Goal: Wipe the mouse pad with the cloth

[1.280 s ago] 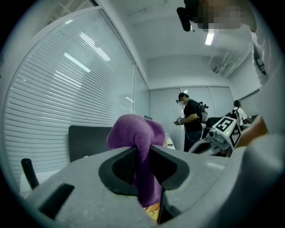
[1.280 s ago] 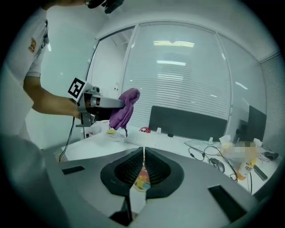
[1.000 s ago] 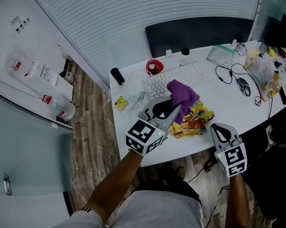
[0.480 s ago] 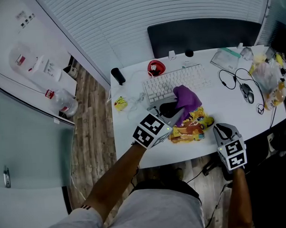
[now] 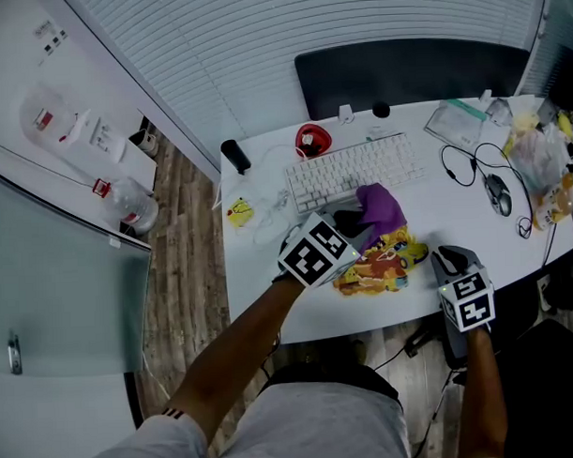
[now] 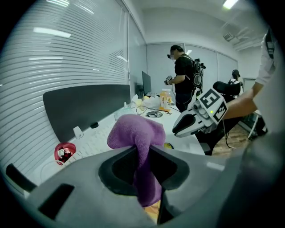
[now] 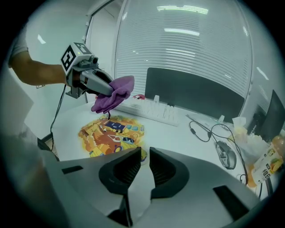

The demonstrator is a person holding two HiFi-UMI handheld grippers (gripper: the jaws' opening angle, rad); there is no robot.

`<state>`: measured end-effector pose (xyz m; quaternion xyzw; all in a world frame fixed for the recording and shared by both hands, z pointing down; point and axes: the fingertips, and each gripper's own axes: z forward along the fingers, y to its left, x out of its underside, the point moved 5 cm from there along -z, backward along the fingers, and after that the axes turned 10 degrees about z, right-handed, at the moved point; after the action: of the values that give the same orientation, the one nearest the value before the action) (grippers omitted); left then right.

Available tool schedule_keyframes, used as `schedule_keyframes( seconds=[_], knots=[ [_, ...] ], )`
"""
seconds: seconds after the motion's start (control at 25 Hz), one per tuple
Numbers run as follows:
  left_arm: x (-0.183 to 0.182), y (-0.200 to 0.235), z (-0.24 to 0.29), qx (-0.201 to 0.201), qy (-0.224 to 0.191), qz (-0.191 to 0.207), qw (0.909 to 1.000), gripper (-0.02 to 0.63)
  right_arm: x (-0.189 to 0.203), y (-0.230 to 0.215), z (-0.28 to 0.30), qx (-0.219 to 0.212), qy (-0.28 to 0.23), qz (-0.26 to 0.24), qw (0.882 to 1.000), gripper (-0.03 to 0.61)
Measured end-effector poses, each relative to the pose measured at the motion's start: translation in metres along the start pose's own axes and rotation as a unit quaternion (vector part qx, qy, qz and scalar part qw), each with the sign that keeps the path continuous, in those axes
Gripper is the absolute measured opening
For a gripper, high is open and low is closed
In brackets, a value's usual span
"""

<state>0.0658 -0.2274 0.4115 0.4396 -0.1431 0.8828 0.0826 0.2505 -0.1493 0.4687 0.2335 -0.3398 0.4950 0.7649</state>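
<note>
Right gripper (image 7: 145, 153): lower right of the head view, over the near desk edge, marker cube facing up. Its jaws are drawn together with only a slit between the pads and nothing in it.
Mouse pad (image 5: 381, 259): irregular outline with a yellow and orange cartoon print. It lies flat on the desk close to the front edge, between the two grippers in the head view.
Left gripper (image 6: 143, 153): centre of the head view, angled down toward the desk. Its jaws are clamped on a fold of the purple cloth (image 6: 133, 129), which fills the gap between them.
Cloth: terry-like. One bunch bulges out past the jaw tips and a tail hangs below them. In the head view it sits over the pad's upper edge, just below the keyboard. Whether it touches the pad I cannot tell.
Desk (image 5: 252, 267): white, with a curved front edge.
Keyboard (image 5: 355, 167): white, lying slantwise just beyond the cloth.
Left of the keyboard: a small yellow toy (image 5: 239, 210), a black cylinder (image 5: 234, 153) and a red round object (image 5: 310, 137).
Wired mouse (image 5: 498, 192): dark, at the right of the head view, well apart from the pad.
Divider panel (image 5: 412, 67): dark, upright along the desk's far edge.
Blinds (image 5: 261, 46): white slats behind the panel.
Background person (image 6: 183, 82): standing far back in the left gripper view, in dark clothes.
</note>
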Motion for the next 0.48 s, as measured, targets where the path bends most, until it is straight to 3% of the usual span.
schedule_keyframes(
  seconds=[0.16,0.48],
  knots=[
    [0.003,0.002,0.013,0.013,0.033,0.010,0.9993,0.081,0.001,-0.006,0.007,-0.004,0.014,0.008,1.000,0.107],
    [0.011,0.006,0.038,0.042,0.097,0.026,0.9941,0.081,0.004,-0.019,0.025,0.006,0.053,0.027,0.998,0.169]
  ],
)
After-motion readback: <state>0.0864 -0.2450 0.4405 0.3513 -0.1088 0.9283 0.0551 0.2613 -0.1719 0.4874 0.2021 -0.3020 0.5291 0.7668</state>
